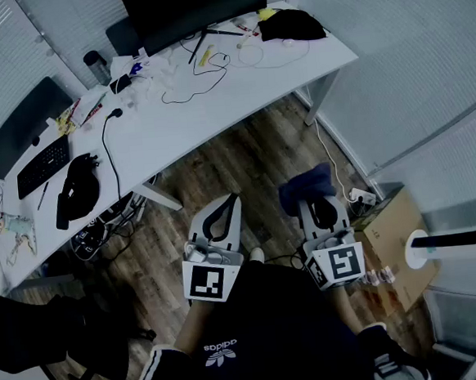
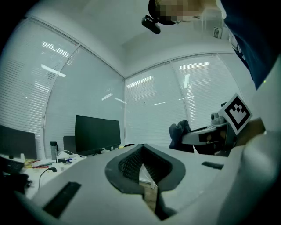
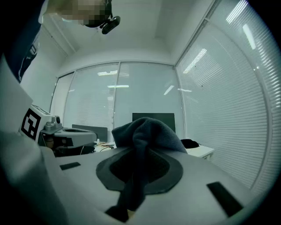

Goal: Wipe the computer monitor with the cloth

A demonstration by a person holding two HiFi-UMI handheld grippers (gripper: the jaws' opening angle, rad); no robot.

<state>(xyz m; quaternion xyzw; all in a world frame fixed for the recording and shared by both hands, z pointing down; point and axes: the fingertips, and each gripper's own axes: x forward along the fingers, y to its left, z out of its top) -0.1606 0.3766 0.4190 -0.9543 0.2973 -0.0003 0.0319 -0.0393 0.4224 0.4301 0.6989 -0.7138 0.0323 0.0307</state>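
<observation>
Two white plastic grippers: left gripper (image 1: 229, 202), right gripper (image 1: 314, 204). One dark blue fleece cloth (image 1: 308, 189). Two black flat monitors (image 1: 195, 8). One black keyboard (image 1: 43, 166).

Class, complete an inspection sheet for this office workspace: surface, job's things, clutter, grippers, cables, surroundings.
Surface: white desk, crowded along its back edge.
Job's things: black monitor on the desk; blue cloth held away from it.
Clutter: keyboard, bottle, black bundle, small items.
Grippers: left gripper shut, empty; right gripper shut on the blue cloth.
Cables: black cable loose on the desk; power strip on the wood floor.
Surroundings: blinds, cardboard box.
</observation>
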